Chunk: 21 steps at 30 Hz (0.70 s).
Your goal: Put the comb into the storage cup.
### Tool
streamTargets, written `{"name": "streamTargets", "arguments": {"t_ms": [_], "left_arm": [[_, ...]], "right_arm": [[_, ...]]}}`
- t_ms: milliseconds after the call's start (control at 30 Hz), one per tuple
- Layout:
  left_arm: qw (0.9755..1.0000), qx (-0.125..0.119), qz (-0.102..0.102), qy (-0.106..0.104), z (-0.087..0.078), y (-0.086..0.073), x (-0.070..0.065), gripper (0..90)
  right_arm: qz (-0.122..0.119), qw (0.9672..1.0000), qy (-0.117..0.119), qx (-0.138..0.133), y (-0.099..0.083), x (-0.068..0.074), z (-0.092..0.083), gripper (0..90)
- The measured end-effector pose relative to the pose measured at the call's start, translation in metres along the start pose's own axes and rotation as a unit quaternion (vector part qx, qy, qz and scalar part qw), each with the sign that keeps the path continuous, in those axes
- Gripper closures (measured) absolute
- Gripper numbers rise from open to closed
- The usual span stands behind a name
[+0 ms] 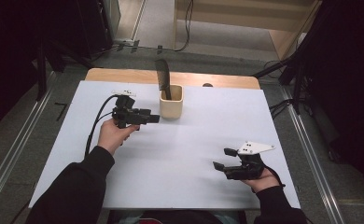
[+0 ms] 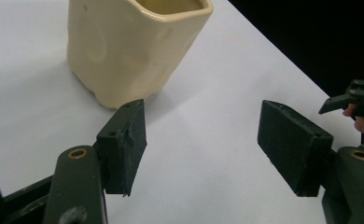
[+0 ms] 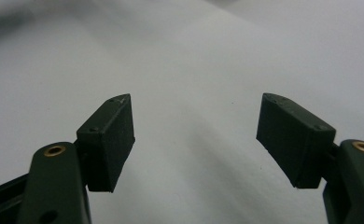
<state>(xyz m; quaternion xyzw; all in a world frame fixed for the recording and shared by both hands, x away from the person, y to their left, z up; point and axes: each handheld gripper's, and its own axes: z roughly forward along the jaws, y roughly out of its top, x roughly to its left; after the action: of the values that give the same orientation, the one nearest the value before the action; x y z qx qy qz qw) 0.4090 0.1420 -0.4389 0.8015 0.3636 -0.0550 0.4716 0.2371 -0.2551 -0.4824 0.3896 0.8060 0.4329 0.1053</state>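
Observation:
A cream ceramic cup [image 1: 171, 103] stands at the back middle of the white table [image 1: 189, 140], with a black comb [image 1: 163, 77] sticking upright out of it. My left gripper [image 1: 151, 115] is held just left of the cup, pointing at it, open and with nothing between its jaws. In the left gripper view the cup [image 2: 133, 46] sits close ahead, up and to the left of the left gripper [image 2: 201, 140]. My right gripper [image 1: 223, 158] rests near the front right of the table, open with nothing in it. In the right gripper view the right gripper [image 3: 196, 135] faces bare white tabletop [image 3: 194, 56].
The table's wooden back edge [image 1: 124, 74] shows behind the white sheet. Cables and dark stands lie on the floor beyond and to the sides. The other gripper [image 2: 357, 98] appears far right in the left gripper view.

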Motion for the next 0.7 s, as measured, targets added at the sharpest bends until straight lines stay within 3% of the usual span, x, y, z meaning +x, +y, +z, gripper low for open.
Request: {"name": "streamTargets", "arguments": {"t_ms": [333,700], "left_arm": [[1.0000,0.001,0.007,0.000,-0.010,-0.010,-0.009,33.2],[0.9999,0.007,0.004,-0.013,-0.016,-0.021,-0.016,33.2]], "right_arm": [[-0.004,1.0000,0.002,0.002,0.000,0.001,0.001,25.8],[-0.001,1.0000,0.003,0.002,0.000,0.001,0.001,25.8]]}}
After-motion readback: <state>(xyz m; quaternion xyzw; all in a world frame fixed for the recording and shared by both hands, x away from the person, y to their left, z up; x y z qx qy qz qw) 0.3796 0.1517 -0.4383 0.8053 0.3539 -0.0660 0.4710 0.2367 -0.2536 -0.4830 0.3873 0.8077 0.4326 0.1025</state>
